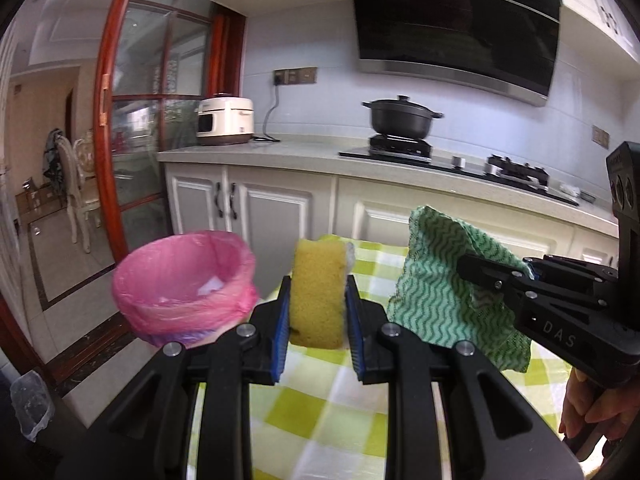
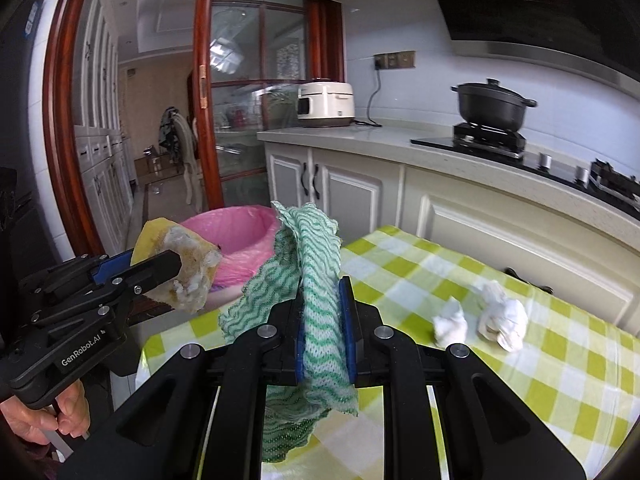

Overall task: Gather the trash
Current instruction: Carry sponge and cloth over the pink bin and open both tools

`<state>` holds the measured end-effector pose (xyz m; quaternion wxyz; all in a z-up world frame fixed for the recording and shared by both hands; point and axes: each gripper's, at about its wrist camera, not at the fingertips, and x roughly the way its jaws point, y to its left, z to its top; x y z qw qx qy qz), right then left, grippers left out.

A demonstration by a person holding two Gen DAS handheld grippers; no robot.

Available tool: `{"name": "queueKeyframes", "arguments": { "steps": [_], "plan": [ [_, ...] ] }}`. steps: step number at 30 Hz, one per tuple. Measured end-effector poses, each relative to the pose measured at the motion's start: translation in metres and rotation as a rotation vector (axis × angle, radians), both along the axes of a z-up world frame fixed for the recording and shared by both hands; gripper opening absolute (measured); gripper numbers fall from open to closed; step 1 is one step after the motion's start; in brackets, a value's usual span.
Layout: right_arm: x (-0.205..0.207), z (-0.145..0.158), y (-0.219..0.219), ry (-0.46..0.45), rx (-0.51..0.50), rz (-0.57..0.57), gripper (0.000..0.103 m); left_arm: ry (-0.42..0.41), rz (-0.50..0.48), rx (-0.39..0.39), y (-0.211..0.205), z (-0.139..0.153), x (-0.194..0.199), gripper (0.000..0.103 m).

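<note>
Because both loads are soft and light, neither needs a firm grip, only a steady one. The left claw point(image 1: 318, 312) pinches a yellow sponge point(image 1: 318, 292) across its middle, the blue pads denting its flanks; it looks springy and should drop clean once let go. The right claw point(image 2: 324, 324) is pressed together on a green wavy-patterned cloth point(image 2: 316, 280), bunched between the pads with loose folds hanging below and flopping over the top. That limp cloth could snag on a finger when released. Both are held in the air above the checked green tablecloth point(image 2: 540, 380) on the surface, near the bin with a pink liner point(image 1: 184, 280) just beyond its edge. Two crumpled white tissues point(image 2: 480, 320) lie on the cloth, feather-light and best pinched at their bulk. The bin's base is cut off behind the claws, and its contents are hard to make out beyond something pale.
</note>
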<state>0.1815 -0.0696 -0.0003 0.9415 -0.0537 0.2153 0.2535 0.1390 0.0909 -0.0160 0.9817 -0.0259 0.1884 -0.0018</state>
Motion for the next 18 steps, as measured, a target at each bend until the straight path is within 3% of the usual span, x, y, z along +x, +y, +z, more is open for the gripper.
{"name": "queueKeyframes", "arguments": {
  "steps": [18],
  "plan": [
    [0.086,0.001,0.125,0.033,0.009,0.215,0.017,0.019,0.213,-0.004,0.118,0.01,0.06,0.025]
  ]
}}
